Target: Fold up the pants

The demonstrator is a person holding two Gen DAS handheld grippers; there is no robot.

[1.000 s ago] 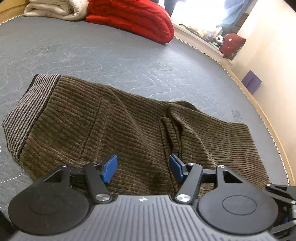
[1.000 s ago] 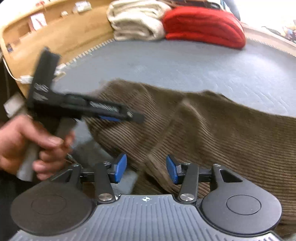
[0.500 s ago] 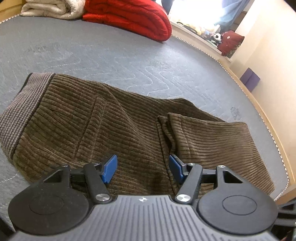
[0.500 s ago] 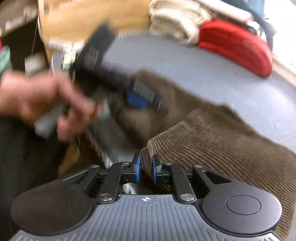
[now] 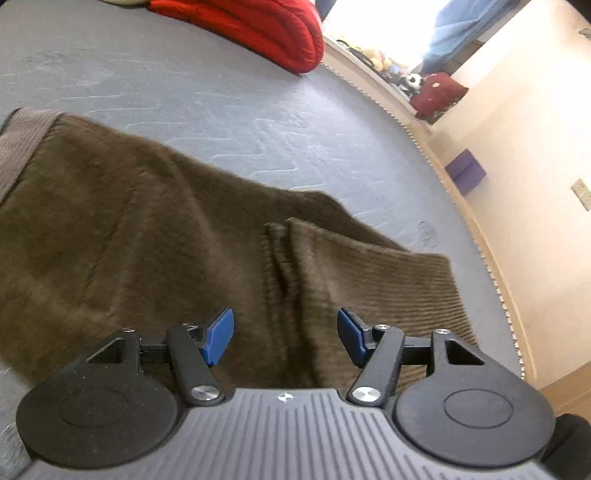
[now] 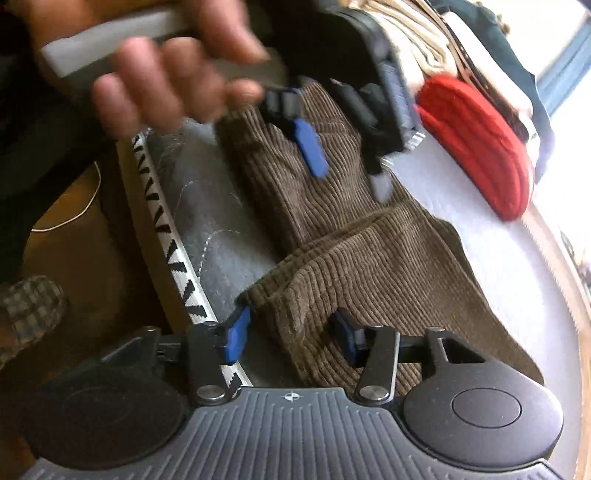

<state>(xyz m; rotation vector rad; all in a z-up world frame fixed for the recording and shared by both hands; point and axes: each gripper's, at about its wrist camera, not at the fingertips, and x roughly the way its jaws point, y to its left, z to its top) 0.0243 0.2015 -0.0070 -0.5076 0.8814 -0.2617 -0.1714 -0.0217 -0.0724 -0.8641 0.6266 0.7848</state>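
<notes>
The brown corduroy pants (image 5: 155, 236) lie on the grey mattress (image 5: 207, 96), already doubled over, with the ribbed waistband (image 5: 18, 147) at the far left of the left wrist view and the folded leg ends near the mattress edge closest to the person. Compared with a second ago, the right gripper (image 6: 291, 336) has rolled and dropped toward that near corner of cloth; half a second ago its jaws were almost together beside the edge, and they have just been opening again, so now they straddle the thick corner of the pants (image 6: 295, 295). Cloth sits between the blue pads, but the pads do not look pressed onto it, so I judge this a released or re-set grip, not a hold. That suggests the next fold has not yet begun. The left gripper (image 5: 284, 341) has barely shifted; it hovers over the middle crease with jaws wide apart, gripping nothing. In the right wrist view, the person's hand (image 6: 166, 74) holds that left gripper above the pants. A red blanket (image 5: 251, 26) lies well apart at the far side.
</notes>
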